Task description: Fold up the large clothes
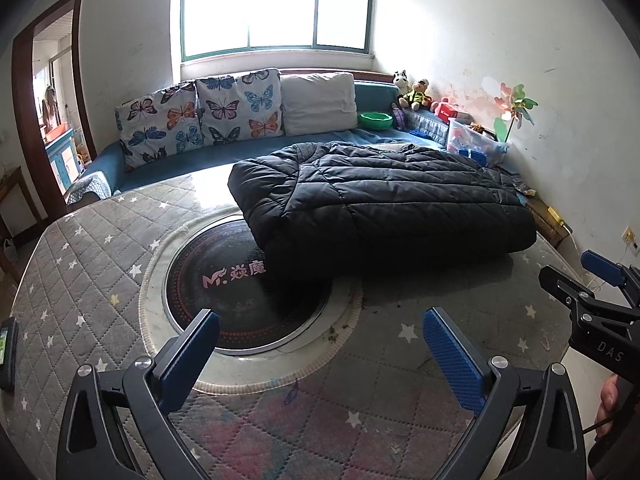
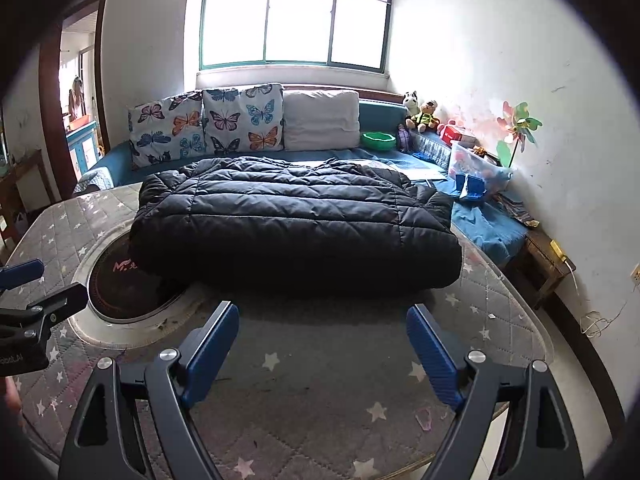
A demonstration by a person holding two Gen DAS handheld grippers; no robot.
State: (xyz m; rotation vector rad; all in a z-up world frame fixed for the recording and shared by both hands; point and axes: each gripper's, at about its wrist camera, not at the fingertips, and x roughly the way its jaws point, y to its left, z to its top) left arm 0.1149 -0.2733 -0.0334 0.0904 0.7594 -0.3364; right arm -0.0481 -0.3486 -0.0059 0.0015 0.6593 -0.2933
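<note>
A black quilted puffer jacket lies folded into a thick rectangle on the far half of the quilted star-pattern table cover. It also shows in the right wrist view. My left gripper is open and empty, held above the table's near side, short of the jacket. My right gripper is open and empty, in front of the jacket's near edge. Each gripper shows at the edge of the other's view, the right one and the left one.
A round black hotplate is set in the table, partly under the jacket. A blue sofa with butterfly cushions stands behind. Toys and a plastic box sit at the right. A phone lies at the left edge.
</note>
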